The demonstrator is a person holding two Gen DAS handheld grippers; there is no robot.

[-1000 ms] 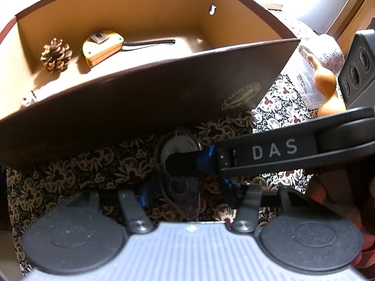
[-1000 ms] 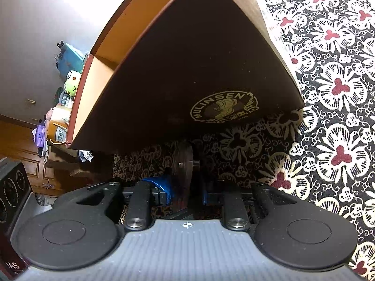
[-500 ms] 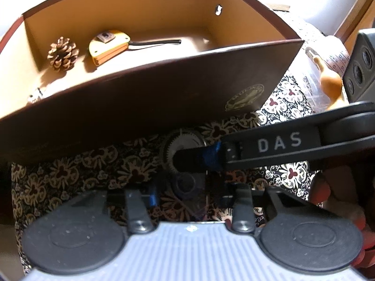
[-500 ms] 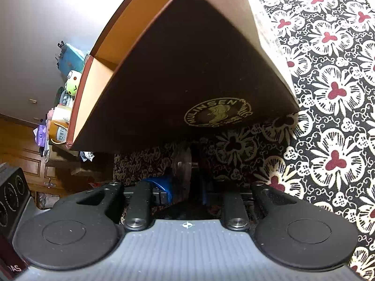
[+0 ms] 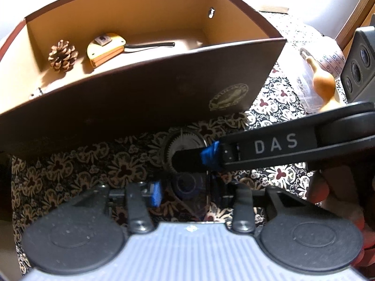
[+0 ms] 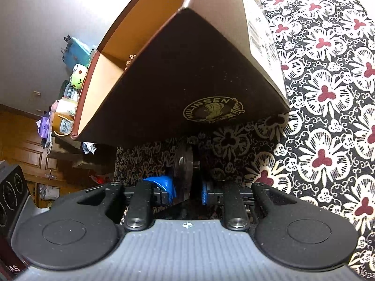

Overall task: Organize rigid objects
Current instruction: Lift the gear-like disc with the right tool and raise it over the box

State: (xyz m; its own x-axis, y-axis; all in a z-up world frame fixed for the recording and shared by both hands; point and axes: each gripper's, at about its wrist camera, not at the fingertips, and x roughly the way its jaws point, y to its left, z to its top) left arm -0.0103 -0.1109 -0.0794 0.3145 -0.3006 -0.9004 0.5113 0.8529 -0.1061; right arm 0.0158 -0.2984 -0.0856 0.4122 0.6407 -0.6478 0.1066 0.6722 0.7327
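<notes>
R claw [image 6: 186,190] grips gear disc [image 6: 183,164] edge-on, upright.

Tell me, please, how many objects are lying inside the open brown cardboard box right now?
3 clearly: a brown pine cone at the left, a yellow wooden-bodied tool with a black handle beside it, and a small pale object at the near-left corner. The brown cardboard box's front wall may hide more.
</notes>
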